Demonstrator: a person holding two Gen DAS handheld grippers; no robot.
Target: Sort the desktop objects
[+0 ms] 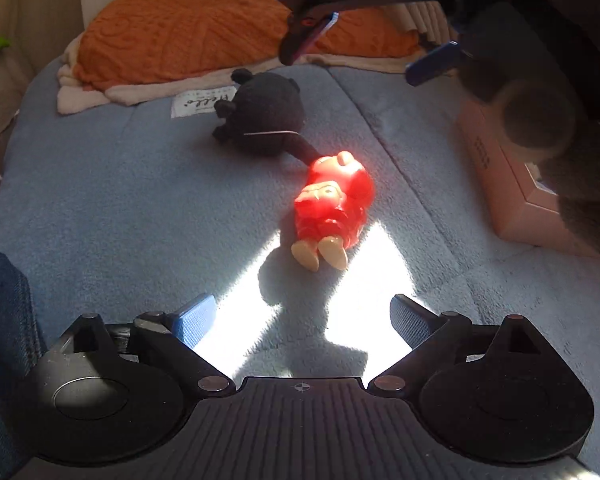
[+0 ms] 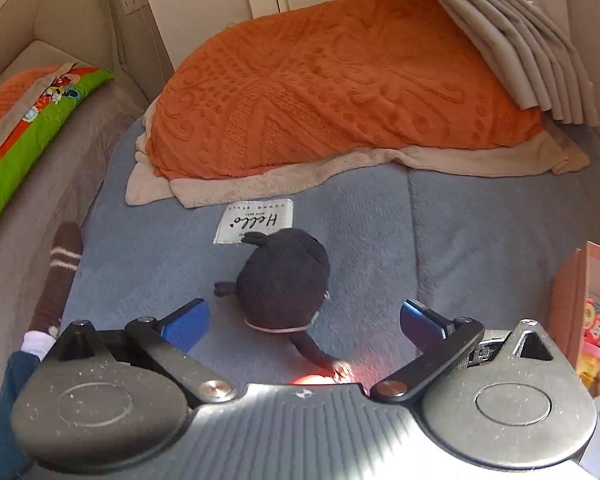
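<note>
A red toy figure (image 1: 334,208) with cream feet lies on the blue blanket (image 1: 120,208) in a patch of sunlight. A black plush toy (image 1: 262,120) lies just behind it. My left gripper (image 1: 304,322) is open and empty, a little short of the red figure. My right gripper (image 2: 304,320) is open and empty, with the black plush (image 2: 284,280) between and just beyond its fingertips. A sliver of the red figure (image 2: 310,380) shows at the right gripper's base. The right gripper also shows in the left wrist view (image 1: 364,48), raised above the toys.
A pink box (image 1: 512,184) stands at the right; in the right wrist view the box (image 2: 568,300) holds colourful toys. An orange pillow (image 2: 340,84) on a beige towel lies at the back. A white "Hello" label (image 2: 256,220) is sewn on the blanket. A person's socked foot (image 2: 58,276) rests at left.
</note>
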